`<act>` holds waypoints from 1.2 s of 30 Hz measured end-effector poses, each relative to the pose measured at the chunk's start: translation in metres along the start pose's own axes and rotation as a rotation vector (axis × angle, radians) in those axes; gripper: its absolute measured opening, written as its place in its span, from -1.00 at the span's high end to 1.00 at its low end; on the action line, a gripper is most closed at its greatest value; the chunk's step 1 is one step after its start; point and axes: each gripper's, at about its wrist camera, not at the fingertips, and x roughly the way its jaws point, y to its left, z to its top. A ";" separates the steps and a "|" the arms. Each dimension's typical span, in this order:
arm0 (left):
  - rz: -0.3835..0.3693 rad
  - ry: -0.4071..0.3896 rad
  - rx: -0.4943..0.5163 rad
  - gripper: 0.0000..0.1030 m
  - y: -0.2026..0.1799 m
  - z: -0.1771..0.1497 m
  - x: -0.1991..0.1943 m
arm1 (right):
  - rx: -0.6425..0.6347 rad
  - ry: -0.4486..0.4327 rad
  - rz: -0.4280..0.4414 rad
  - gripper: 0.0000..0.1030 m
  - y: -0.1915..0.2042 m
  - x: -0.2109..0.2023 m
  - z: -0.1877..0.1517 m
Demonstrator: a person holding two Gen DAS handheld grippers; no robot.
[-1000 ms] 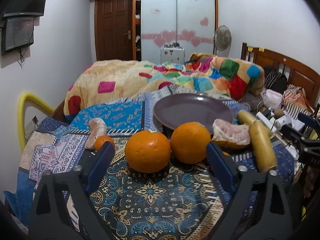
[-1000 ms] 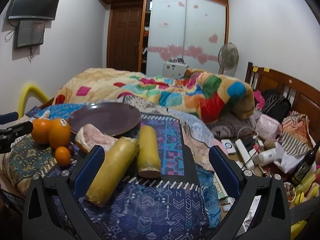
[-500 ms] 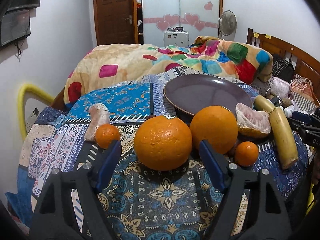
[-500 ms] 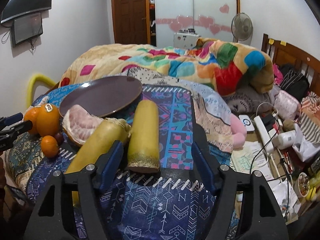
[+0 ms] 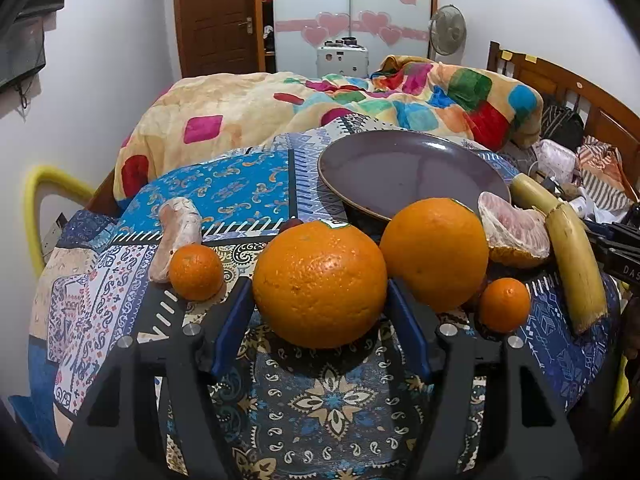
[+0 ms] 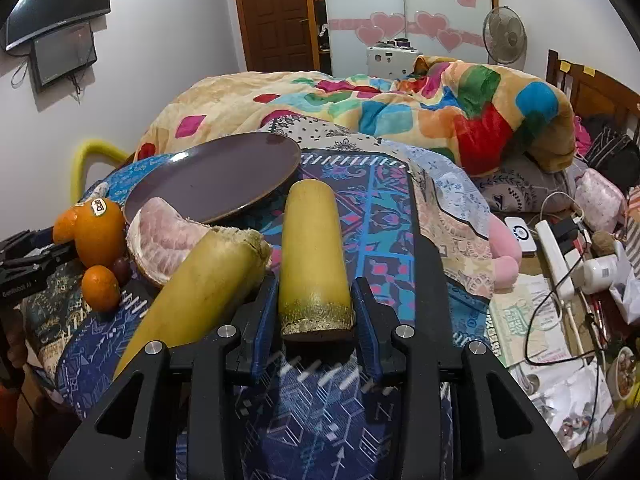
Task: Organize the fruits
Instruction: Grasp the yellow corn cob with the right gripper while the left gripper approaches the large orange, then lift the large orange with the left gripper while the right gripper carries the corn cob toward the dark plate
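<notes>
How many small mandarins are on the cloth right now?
2. One small mandarin sits left of the gripped large orange; the other mandarin lies right of the second large orange. More could be hidden behind these.

I can read little here: the letters "DAS" in white on the black right tool (image 5: 624,268) seen from the left wrist view, while the oval sticker (image 6: 99,207) on the large orange (image 6: 100,232) stays too blurred to read.

Ahead of your tongs lies a bed (image 5: 224,128) under a patchwork blanket (image 6: 460,112). Beyond it stand a brown door (image 5: 218,16), a heart-stickered wardrobe (image 6: 440,4) and a fan (image 6: 504,34). A TV (image 6: 56,0) hangs left.
</notes>
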 end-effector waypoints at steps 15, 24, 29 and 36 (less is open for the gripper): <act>-0.023 0.061 0.060 -0.29 0.002 -0.005 -0.014 | -0.057 0.052 -0.035 0.33 -0.003 -0.010 0.005; -0.027 0.059 0.063 -0.31 0.004 0.003 -0.006 | -0.075 0.109 -0.016 0.33 -0.006 0.016 0.019; -0.023 0.062 0.058 -0.32 0.005 0.007 0.000 | -0.080 0.115 -0.013 0.33 -0.005 0.020 0.015; -0.019 0.059 0.060 -0.31 0.005 0.008 0.000 | -0.066 0.085 -0.020 0.33 -0.005 0.012 0.016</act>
